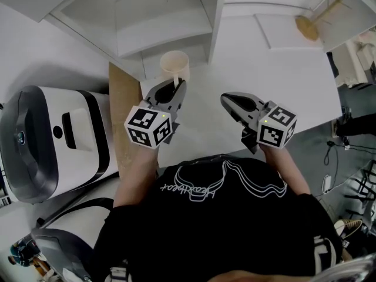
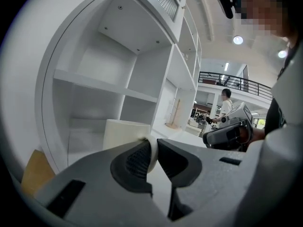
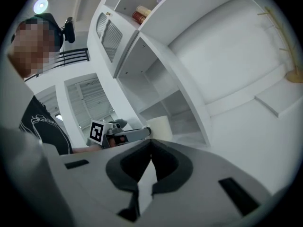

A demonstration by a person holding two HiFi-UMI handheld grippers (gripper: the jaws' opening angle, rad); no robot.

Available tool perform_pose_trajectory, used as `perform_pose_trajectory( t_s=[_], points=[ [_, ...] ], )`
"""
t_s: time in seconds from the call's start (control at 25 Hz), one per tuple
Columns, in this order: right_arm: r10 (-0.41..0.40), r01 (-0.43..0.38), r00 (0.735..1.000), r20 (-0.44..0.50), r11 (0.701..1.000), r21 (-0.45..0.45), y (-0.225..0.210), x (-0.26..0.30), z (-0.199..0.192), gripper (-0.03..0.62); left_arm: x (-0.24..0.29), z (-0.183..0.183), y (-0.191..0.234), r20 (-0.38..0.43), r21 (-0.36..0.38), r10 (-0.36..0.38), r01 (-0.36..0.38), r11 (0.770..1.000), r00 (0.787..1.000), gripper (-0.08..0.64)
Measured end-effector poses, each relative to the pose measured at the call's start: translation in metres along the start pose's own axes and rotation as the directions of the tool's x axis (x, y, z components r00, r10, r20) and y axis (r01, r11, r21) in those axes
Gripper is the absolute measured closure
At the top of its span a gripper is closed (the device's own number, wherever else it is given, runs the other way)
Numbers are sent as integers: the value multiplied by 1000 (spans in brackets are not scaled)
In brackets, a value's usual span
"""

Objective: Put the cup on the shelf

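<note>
Task status: partly complete. The left tool [image 2: 154, 148] is clamped on what appears to be the handle of the cream cup [image 2: 124, 132]. The cup is directly ahead of the tool tips, in front of the lower compartment of the white shelf unit [image 2: 104, 85] and not yet inside it. Placement and release remain. The left hand holds its tool nearly level, tipped slightly down toward the shelf. The right tool [image 3: 151, 144] is closed and empty, beside the left tool and above the white surface [image 1: 282, 69].

Upright cream cup [image 1: 174, 64], handle in jaws, just before white shelf [image 1: 160, 21]
</note>
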State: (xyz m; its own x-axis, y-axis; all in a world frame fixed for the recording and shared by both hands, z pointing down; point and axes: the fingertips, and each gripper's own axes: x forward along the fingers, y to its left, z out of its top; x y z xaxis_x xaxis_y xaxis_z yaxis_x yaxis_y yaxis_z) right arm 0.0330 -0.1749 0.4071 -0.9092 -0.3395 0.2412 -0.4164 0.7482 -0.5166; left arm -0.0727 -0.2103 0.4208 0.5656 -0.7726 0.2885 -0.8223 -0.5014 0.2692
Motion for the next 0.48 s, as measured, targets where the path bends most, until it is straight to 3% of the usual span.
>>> perform_pose_trajectory(
  t_s=[0.48],
  points=[
    [-61,62,998,-6,998,23,-14,7,-3,585,37,-23,37,-12,31,-3,3,1000,1000,522]
  ],
)
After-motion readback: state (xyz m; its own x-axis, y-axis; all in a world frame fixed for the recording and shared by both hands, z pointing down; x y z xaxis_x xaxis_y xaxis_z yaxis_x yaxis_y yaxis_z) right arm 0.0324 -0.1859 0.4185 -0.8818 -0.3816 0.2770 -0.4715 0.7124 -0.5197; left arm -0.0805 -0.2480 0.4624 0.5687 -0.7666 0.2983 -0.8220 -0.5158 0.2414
